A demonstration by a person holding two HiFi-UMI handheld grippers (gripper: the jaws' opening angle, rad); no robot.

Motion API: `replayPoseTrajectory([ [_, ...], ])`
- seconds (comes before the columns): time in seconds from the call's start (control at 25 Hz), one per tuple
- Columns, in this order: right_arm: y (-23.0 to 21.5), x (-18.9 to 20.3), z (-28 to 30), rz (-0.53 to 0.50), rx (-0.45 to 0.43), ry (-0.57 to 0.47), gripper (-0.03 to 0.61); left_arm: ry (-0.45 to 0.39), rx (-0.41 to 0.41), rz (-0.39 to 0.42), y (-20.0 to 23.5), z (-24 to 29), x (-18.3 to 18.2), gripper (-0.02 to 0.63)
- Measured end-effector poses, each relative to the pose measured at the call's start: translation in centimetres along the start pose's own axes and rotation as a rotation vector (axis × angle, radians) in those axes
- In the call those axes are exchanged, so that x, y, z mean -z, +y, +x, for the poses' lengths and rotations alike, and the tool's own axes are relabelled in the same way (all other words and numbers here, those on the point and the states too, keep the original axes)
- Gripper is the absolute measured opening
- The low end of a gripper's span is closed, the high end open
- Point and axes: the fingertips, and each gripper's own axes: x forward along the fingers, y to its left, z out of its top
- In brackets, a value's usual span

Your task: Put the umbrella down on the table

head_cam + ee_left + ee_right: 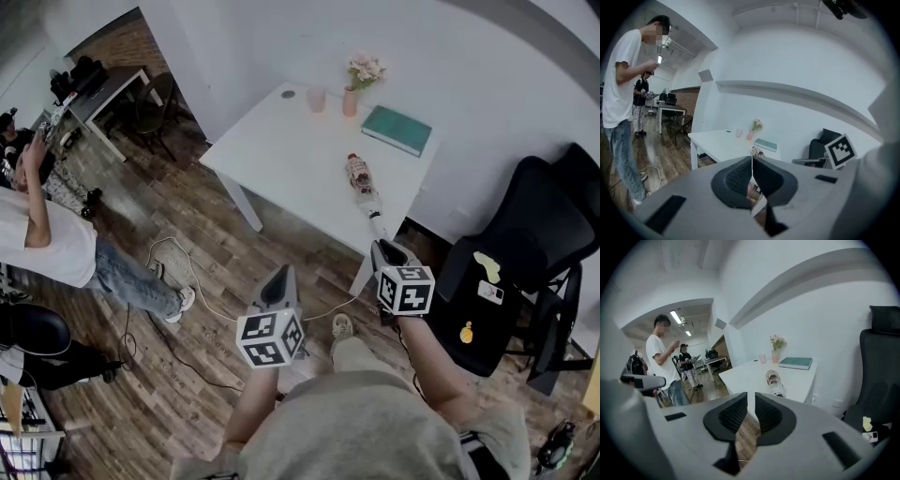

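The folded umbrella (360, 176), with a patterned cover and a pale handle, lies flat on the white table (272, 150) near its right edge, handle toward me. It also shows in the left gripper view (757, 151) and the right gripper view (773, 380). Both grippers hang over the wooden floor, short of the table and apart from the umbrella. My left gripper (279, 275) is shut and empty, its pads meeting at the tips (752, 159). My right gripper (383, 249) has only a narrow gap between its jaws (751, 400), with nothing in it.
On the table's far side are a green book (397, 129), a vase of flowers (352, 92) and a pink cup (316, 100). A black office chair (525, 253) stands to the right. A person in a white shirt (47, 244) stands left; a cable (187, 272) lies on the floor.
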Motion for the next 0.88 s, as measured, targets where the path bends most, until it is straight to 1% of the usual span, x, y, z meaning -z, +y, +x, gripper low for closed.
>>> replayPoseTrajectory([
  [0.36,3.7,2.0,-5.7,-0.025,-0.021,-0.056,0.025,-0.017,-0.001,0.003,-0.2,-5.7,2.3,0.009],
  [0.64,5.7,3.6,-10.3,-0.038,-0.022,-0.083,0.003,-0.023,-0.005,-0.001,-0.6,-9.7,3.8,0.009],
  [0.88,7.3,4.7,-13.6,-0.05,-0.041,-0.102,0.003,-0.036,-0.001,-0.004,-1.3,-12.3,4.6,0.009],
])
